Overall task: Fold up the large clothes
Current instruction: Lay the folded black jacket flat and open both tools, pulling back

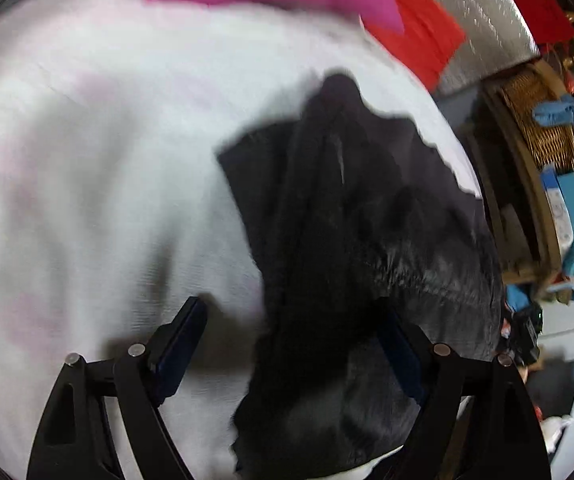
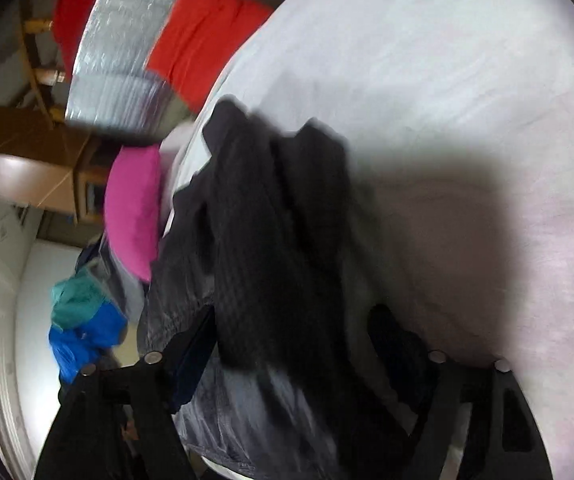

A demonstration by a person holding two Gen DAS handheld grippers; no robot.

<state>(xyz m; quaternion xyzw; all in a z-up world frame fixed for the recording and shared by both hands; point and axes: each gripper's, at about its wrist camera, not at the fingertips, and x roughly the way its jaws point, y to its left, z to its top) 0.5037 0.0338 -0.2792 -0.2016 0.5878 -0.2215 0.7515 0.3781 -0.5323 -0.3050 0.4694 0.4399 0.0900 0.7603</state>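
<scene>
Garment: dark garment [image 1: 347,240] on white bed [image 1: 87,200], long axis toward 12 o'clock.
Left gripper [image 1: 291,340]: jaws wide, empty, cloth between them.
Right gripper [image 2: 287,344]: jaws wide, empty, equally near.

Black garment [image 1: 347,240] lies crumpled and bunched on the white sheet [image 1: 107,180], one long ridge of fabric running lengthwise. Fabric dark, partly ribbed, partly faintly shiny; edges irregular, unfolded. Both views motion-blurred.
</scene>
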